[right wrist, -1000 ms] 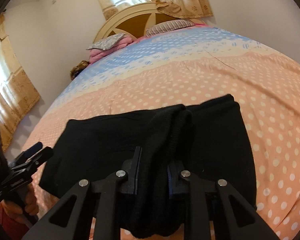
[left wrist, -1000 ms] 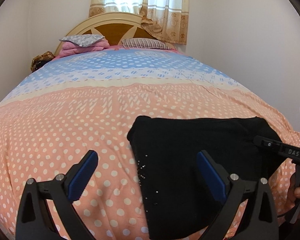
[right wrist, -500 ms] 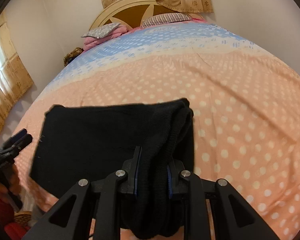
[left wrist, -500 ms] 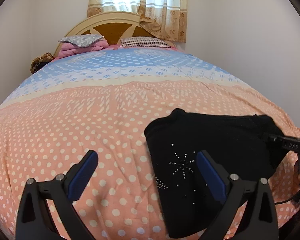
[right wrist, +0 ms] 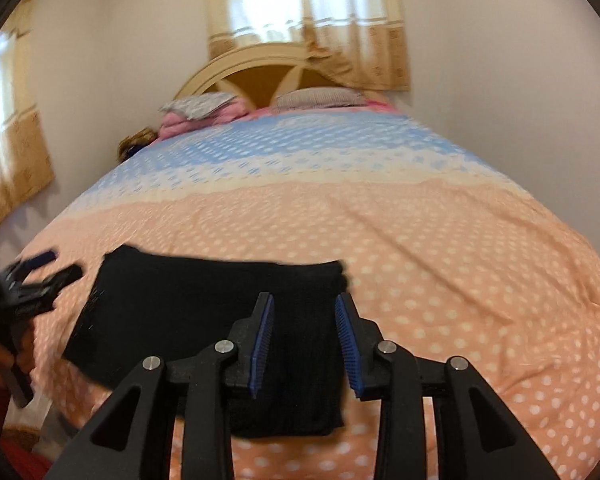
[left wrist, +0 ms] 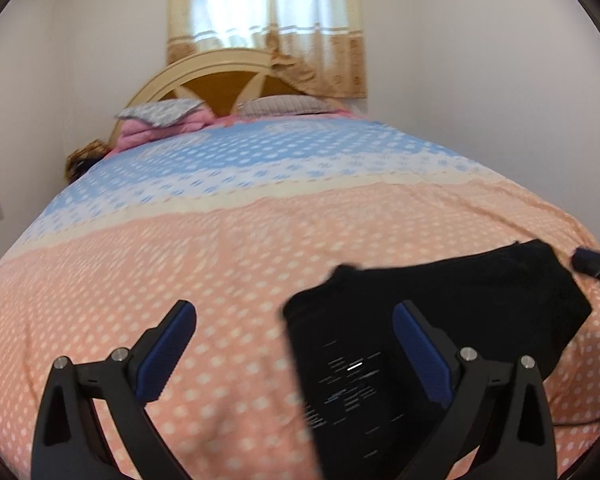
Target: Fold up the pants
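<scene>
Black pants [left wrist: 440,320], folded into a flat block with small sparkly studs, lie on the peach polka-dot bedspread [left wrist: 180,260] near its front edge. My left gripper [left wrist: 292,344] is wide open and empty, just left of and over the pants' left edge. My right gripper [right wrist: 304,336] is open, its blue pads apart above the pants [right wrist: 204,304], not gripping them. Each gripper shows at the edge of the other's view.
The bed runs back to a blue dotted band, pillows [left wrist: 160,114] and a wooden headboard [left wrist: 220,80] under a curtained window. Walls stand on both sides. A second curtain [right wrist: 16,140] hangs at the left.
My right gripper has opened and let go of the pants, which now lie flat. The pants shifted right in the left view. Both cameras tilted up slightly.
</scene>
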The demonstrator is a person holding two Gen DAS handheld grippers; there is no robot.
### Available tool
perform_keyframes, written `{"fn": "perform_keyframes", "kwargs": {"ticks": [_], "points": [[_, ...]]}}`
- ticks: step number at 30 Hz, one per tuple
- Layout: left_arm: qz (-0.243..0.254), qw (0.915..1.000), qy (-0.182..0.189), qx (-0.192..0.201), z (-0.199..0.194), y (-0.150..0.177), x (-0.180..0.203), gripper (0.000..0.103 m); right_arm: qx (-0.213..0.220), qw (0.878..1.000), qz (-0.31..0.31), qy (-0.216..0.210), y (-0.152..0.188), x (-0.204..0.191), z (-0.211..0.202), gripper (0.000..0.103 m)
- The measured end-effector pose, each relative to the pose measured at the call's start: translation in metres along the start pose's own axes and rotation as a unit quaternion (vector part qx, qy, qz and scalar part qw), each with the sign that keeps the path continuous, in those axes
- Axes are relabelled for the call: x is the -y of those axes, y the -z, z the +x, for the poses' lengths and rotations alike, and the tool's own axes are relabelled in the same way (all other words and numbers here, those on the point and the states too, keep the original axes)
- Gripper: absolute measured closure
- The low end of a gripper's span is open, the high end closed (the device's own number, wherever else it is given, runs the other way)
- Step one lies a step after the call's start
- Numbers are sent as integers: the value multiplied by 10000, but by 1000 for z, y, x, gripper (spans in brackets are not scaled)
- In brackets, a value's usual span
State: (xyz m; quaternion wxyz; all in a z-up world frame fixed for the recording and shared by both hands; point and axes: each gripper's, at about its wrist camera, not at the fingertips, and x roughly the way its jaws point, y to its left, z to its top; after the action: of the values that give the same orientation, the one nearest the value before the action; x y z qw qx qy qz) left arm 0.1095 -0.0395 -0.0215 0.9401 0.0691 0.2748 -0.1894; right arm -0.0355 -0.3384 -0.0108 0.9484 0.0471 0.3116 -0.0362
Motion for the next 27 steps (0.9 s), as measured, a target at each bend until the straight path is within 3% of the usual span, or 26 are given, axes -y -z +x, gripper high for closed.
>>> {"fn": "perform_keyframes", "kwargs": {"ticks": [3, 6, 9, 13, 17, 19, 25, 27], "points": [[151, 9999, 37, -61, 10, -4, 21, 2, -263, 9996, 33, 15, 4, -1, 22, 69], [331, 9993, 65, -155, 25, -1, 35, 2, -686, 9949, 710, -195, 15, 18, 51, 69], [355, 9978, -179, -523, 50, 8, 36, 2, -580, 9932, 953, -329, 19, 26, 56, 69], [-206, 9963, 105, -833, 52, 12, 15, 1, -539, 9942, 855, -375, 16, 23, 58, 69], [-255, 9975, -9, -658, 30, 9, 5, 1, -224, 9912, 1140, -626, 15, 31, 36, 69], [-324, 9978, 11, -576, 19, 11, 1, 1, -104, 9910, 1220, -540, 14, 32, 23, 69], [-348, 9973, -177, -625, 4, 40, -3, 1, -384, 9948, 830, -459, 25, 19, 8, 69], [-378, 9950, -255, -889, 13, 54, -6, 1, -453, 9955, 751, -372, 33, 16, 10, 69]]}}
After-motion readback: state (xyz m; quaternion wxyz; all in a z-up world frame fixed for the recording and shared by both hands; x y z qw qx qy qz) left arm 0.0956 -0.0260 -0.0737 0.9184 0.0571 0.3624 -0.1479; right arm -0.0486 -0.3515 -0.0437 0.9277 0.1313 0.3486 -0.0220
